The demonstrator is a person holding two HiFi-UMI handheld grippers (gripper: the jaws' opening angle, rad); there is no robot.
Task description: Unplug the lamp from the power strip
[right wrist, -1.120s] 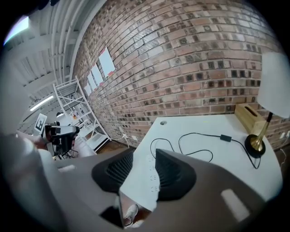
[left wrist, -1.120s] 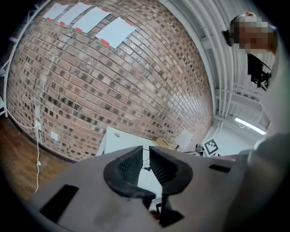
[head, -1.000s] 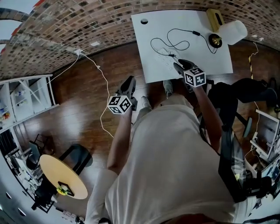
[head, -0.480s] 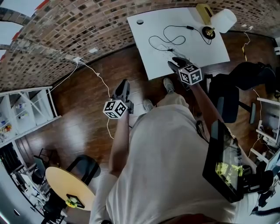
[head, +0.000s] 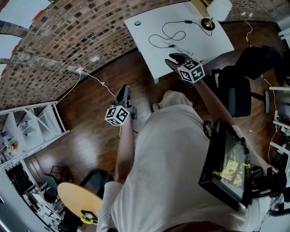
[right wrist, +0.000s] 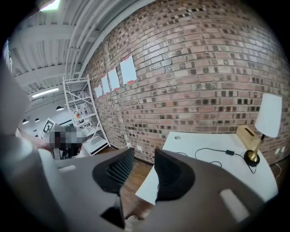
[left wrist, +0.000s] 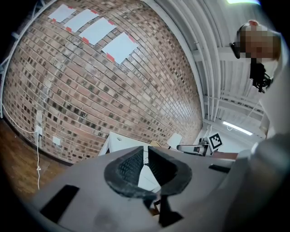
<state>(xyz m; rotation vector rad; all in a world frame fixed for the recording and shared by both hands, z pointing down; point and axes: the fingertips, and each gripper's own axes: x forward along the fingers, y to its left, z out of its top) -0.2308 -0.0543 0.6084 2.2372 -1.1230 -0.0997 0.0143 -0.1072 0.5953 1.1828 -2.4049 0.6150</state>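
Room: brick wall (left wrist: 90, 90), wooden floor (head: 90, 131), white table (head: 145, 31).

Task item: lamp (head: 213, 11), upright at the far right corner of the tabletop. Its black cord (right wrist: 229, 152) loops across the tabletop toward the near edge. We cannot pick out the power strip or the plug there.

Progress: we judge nothing done yet, as no plug is gripped; the reach, the grip and the pull remain.

Right gripper (head: 172, 58): over the tabletop's near edge, tilted down, jaws moderately apart, nothing between them.

Left gripper (head: 124, 89): over the floor, well apart from the table, about level, jaws narrowly apart, empty.
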